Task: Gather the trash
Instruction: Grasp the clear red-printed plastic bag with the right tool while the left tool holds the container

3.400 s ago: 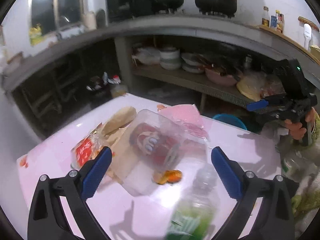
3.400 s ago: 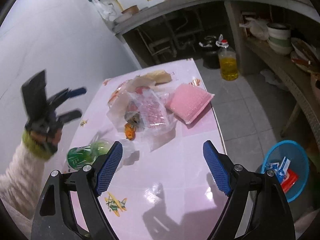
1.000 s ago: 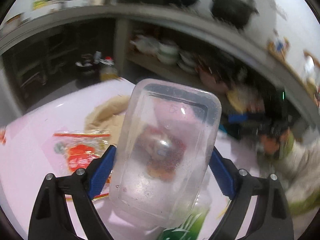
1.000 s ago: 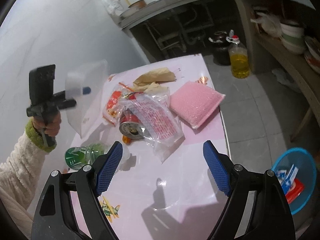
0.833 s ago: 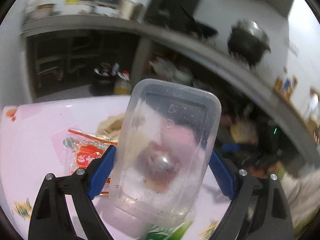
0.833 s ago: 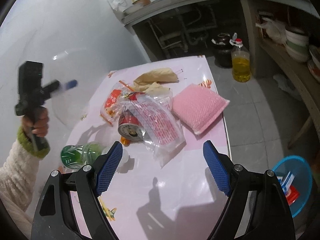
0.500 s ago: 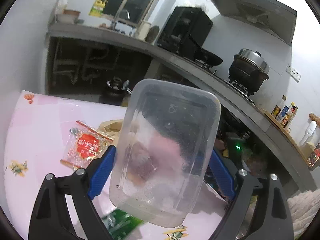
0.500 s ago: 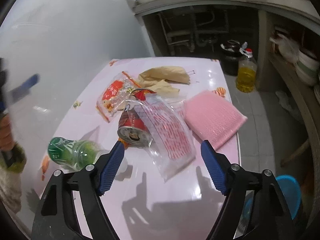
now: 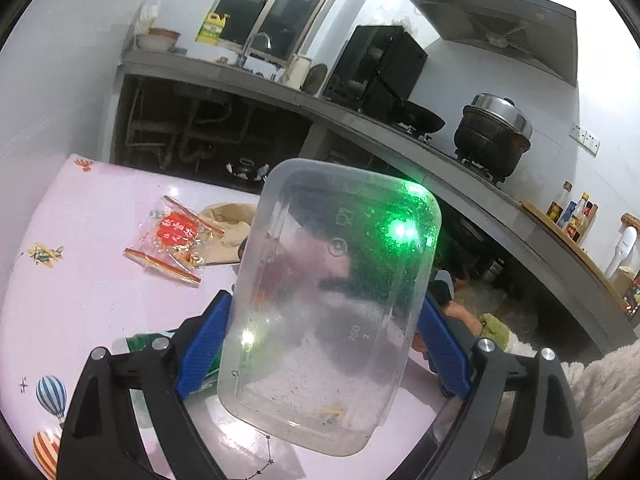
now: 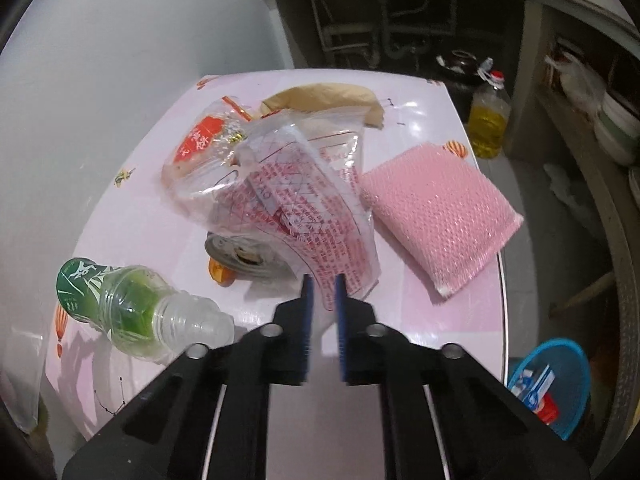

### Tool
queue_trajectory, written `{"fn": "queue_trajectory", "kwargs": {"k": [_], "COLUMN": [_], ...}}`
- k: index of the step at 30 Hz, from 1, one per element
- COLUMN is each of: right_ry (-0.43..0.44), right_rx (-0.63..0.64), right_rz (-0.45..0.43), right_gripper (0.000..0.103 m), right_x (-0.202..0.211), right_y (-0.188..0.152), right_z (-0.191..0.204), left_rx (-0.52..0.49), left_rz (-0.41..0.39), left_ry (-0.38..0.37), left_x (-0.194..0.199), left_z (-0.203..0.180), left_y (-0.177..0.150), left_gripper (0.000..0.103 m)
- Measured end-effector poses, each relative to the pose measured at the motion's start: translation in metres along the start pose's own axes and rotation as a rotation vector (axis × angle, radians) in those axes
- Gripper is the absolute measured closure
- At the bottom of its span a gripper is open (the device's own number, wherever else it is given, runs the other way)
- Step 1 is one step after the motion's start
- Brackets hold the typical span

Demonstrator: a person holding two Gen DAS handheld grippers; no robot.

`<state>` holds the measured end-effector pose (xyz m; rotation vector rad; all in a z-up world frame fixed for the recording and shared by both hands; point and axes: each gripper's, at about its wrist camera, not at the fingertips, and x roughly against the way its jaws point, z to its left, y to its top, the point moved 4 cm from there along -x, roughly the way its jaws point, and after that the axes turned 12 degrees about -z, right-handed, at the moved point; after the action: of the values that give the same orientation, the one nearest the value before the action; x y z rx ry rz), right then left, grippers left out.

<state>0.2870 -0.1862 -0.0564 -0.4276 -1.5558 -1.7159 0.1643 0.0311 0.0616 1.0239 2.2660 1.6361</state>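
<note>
While your left gripper [image 9: 320, 344] has its blue pads clamped on the sides of that clear plastic container [image 9: 332, 304], held up off the pink table [image 9: 80, 280], your right gripper [image 10: 322, 292] is pinched tight on the bottom edge of the clear bag with red print [image 10: 304, 208]. That bag is draped over a can [image 10: 244, 258] lying on its side. Just left of the right gripper there's a green bottle [image 10: 132, 308] on its side, and to the right a pink bubble-wrap pouch [image 10: 440, 208]. Further back sit a red snack wrapper [image 10: 200, 140] and brown paper [image 10: 320, 100]. Blue bin [image 10: 560, 384] is down on the floor, past the table's right edge.
</note>
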Motion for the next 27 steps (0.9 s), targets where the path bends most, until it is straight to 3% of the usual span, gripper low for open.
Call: {"fn": "queue_trajectory", "kwargs": {"k": [4,10,13,14,16,17,21,27], "right_ry": [-0.008,0.003,-0.007,-0.015,-0.064,-0.074,-0.128,-0.194], "right_rx": [-0.025,-0.050,-0.002,0.015,0.061,0.081,0.210,0.341], "right_rz": [-0.025,-0.085,-0.110,-0.113,-0.139,-0.148,-0.130,-0.073], "right_gripper": [0.103,0.103,0.092,0.077,0.057,0.053,0.046,0.048], "right_x": [0.013,0.041,0.048,0.048,0.048,0.047,0.028,-0.011], "right_y": [-0.003,-0.005,-0.001,0.001,0.004,0.005,0.007,0.005], "right_z": [-0.001,0.000,0.006,0.006,0.008,0.008,0.012,0.012], "left_rx": [-0.049,-0.035,-0.017,-0.010,0.011,0.018,0.033,0.043], "left_rz": [-0.044,-0.048,-0.046,-0.047,-0.054,-0.058,-0.070,-0.086], "left_ry": [0.019,0.028,0.038,0.039,0.047,0.048,0.059,0.084], "left_x": [0.009,0.013,0.015,0.015,0.016,0.017,0.020,0.021], "left_z": [-0.011,-0.016,-0.012,-0.011,-0.007,-0.005,0.001,0.007], "left_y": [-0.005,-0.013,-0.016,-0.017,-0.017,-0.017,-0.016,-0.014], "left_gripper": [0.015,0.015,0.015,0.015,0.015,0.015,0.015,0.015]}}
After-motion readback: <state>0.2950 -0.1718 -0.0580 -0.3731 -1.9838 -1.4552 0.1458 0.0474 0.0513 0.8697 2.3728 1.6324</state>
